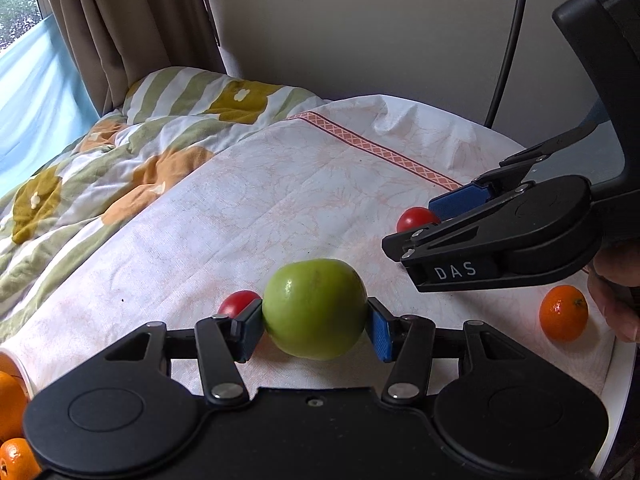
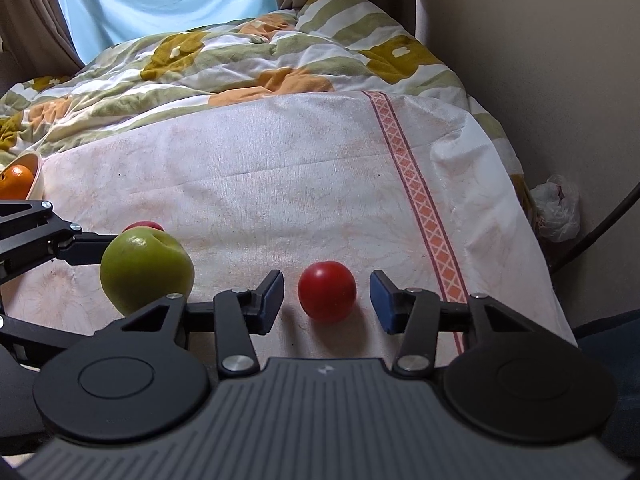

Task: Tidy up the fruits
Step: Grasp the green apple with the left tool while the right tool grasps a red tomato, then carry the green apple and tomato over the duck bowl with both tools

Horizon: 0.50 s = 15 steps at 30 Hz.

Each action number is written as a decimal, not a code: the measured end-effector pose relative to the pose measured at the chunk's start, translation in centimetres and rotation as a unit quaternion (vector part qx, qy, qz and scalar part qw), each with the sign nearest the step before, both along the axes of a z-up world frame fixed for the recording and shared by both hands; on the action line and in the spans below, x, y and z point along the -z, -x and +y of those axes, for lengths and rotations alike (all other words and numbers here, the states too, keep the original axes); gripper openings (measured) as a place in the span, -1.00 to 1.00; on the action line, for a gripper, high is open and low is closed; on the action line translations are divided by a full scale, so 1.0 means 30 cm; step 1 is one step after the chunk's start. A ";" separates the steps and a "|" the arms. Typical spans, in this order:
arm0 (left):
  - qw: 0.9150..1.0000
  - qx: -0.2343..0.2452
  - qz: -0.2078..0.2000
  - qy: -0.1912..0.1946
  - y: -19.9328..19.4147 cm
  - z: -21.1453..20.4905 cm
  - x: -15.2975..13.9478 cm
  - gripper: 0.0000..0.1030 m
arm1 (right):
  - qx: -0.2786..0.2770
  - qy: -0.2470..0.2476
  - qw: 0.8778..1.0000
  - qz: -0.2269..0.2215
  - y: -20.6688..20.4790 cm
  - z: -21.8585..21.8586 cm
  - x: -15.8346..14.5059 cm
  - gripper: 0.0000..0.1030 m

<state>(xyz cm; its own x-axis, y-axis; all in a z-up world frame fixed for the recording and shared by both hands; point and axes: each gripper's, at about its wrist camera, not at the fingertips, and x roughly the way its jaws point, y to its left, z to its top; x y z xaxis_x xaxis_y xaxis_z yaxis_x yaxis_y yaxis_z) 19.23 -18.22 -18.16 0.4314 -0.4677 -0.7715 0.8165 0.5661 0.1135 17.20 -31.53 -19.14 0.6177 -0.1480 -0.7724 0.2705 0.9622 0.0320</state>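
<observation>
Pinching a green apple (image 1: 315,309) between their blue pads, the left tongs (image 1: 316,326) hold the fruit by its two sides; whether it sits on the cloth or hangs just above it cannot be told. Just behind the apple, toward the far edge of the surface (image 1: 248,200), a red tomato (image 1: 237,303) peeks out beside the left pad. The surface wears a pale cloth with an orange lattice stripe (image 2: 416,184) running from its far edge to its near edge along the right side.

The right tongs (image 2: 327,299) stand spread around a second red tomato (image 2: 327,297), which rests on the cloth with a gap showing on each side between fruit and pad. This tomato lies right of the apple and just left of the stripe.

From the left wrist view, a mandarin (image 1: 564,312) sits on the cloth near the right edge, close to a person's hand (image 1: 616,300) holding the right tool. At the left edge a pale bowl (image 2: 37,178) holds an orange (image 2: 16,180), and more oranges (image 1: 12,396) crowd the near left corner.

A flowered quilt (image 2: 224,64) lies rumpled beyond the far edge.
</observation>
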 end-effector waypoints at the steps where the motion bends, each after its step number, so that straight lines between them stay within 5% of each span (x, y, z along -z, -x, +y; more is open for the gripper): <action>1: 1.000 -0.002 -0.001 0.001 0.002 0.002 -0.002 0.13 | -0.005 0.003 1.000 0.002 -0.001 0.003 0.002 0.00; 15: 0.997 -0.065 -0.046 0.015 0.083 0.071 -0.103 0.13 | -0.056 0.028 0.998 -0.030 0.051 0.053 -0.106 -0.11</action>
